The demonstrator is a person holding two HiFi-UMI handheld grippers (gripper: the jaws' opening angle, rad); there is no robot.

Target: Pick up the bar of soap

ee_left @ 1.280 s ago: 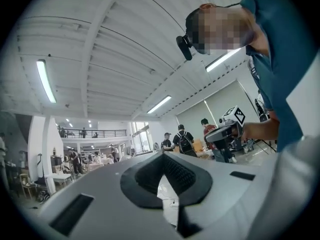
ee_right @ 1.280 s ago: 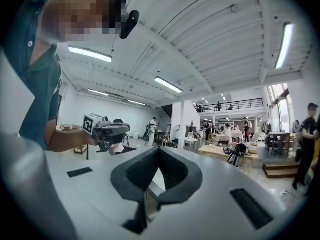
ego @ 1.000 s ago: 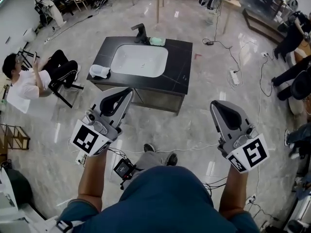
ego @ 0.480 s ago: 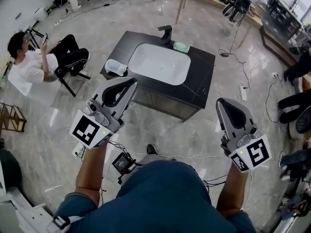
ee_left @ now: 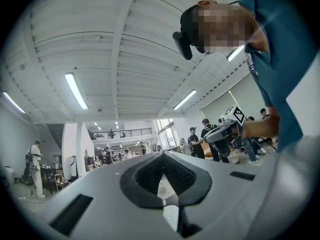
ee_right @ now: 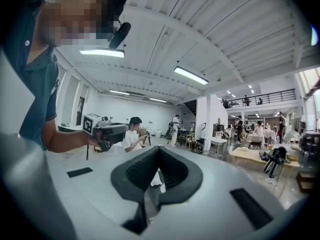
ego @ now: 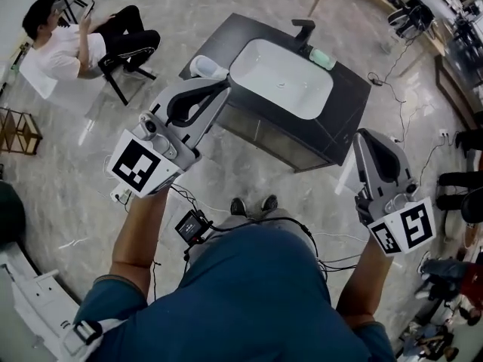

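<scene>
Closing in on the soap, both grippers empty!
The bar of soap (ego: 322, 57) lies on the black table (ego: 353, 98) at 1 o'clock, just beside the tap (ego: 303, 30), beyond the basin (ego: 283, 78). Left gripper (ego: 223, 89) and right gripper (ego: 367, 136) hang well apart from it, fingers closed on nothing. Next, I reckon, the right one must reach in, open its fingers and straddle the bar.

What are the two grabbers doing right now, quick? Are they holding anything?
Left gripper: closed, holding nothing.
Right gripper: closed, holding nothing.
</scene>
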